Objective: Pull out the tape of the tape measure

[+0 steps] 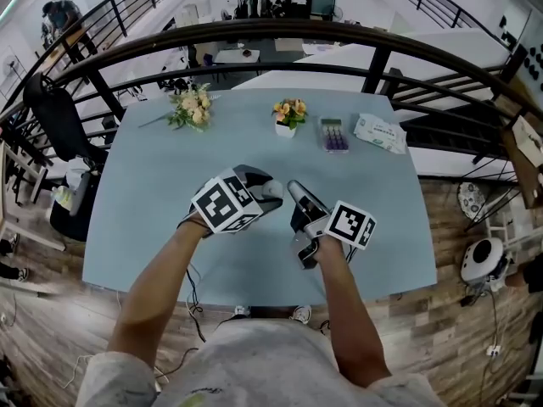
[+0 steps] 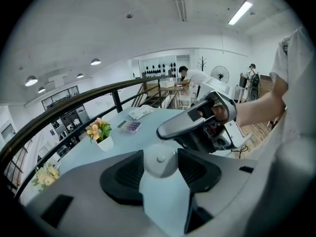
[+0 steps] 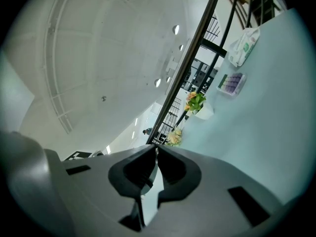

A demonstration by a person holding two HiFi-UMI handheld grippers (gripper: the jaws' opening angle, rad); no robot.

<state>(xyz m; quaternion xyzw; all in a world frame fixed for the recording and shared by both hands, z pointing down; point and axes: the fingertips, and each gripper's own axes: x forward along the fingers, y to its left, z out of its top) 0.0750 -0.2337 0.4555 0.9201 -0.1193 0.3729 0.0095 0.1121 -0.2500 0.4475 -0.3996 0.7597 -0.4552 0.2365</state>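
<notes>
A small white tape measure is held above the pale blue table. My left gripper is shut on it; in the left gripper view the black pads press both sides of its round white case. My right gripper comes in from the right, and its tips sit right at the top of the case. In the right gripper view its jaws are closed tip to tip, with a thin pale sliver, the tape's end, pinched between them. The case itself is hidden there.
Along the table's far side lie a loose bouquet, a small white flower pot, a calculator and a tissue pack. A black railing curves behind the table. A black chair stands at the left.
</notes>
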